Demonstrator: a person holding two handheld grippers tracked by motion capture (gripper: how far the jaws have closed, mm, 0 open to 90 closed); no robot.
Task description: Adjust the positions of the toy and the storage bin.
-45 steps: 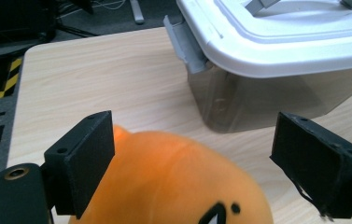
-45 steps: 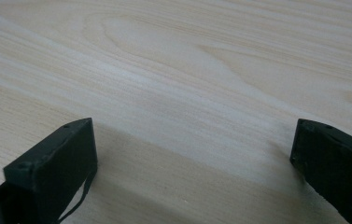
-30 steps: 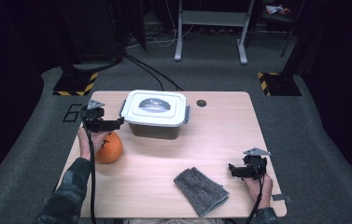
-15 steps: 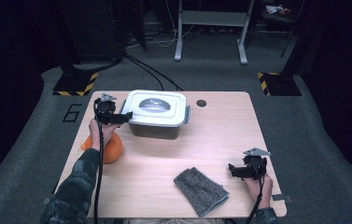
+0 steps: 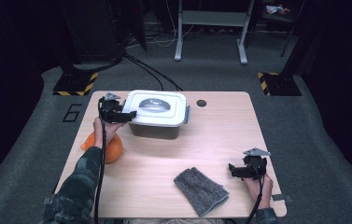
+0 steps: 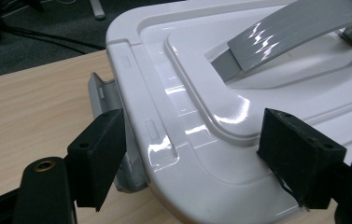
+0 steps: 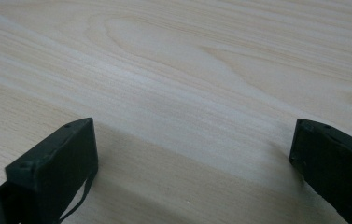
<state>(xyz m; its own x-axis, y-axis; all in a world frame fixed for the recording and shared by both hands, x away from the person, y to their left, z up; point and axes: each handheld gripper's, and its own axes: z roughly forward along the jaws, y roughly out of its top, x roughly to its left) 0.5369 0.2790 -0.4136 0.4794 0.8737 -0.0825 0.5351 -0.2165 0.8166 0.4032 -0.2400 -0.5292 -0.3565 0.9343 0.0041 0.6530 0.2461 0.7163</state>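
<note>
A white-lidded storage box (image 5: 157, 114) with a grey handle (image 6: 295, 32) stands at the back left of the wooden table (image 5: 220, 135). My left gripper (image 5: 129, 114) is at the box's left edge. Its jaws have just been closing, and in the left gripper view (image 6: 192, 126) they straddle the lid's edge (image 6: 164, 154). One pad stands beside the grey side latch (image 6: 103, 93) and the other over the lid top, with a gap still showing on each side. My right gripper (image 5: 232, 170) rests open near the front right, with bare wood between its jaws (image 7: 192, 135).
An orange ball-like object (image 5: 113, 147) lies left of the box, partly under the left forearm. A grey cloth (image 5: 200, 190) lies at the front centre. A round cable hole (image 5: 201, 103) sits right of the box. Dark floor and stands surround the table.
The left gripper has moved right and slightly down, from above the orange object to the box's left edge. The right gripper has stayed put.
</note>
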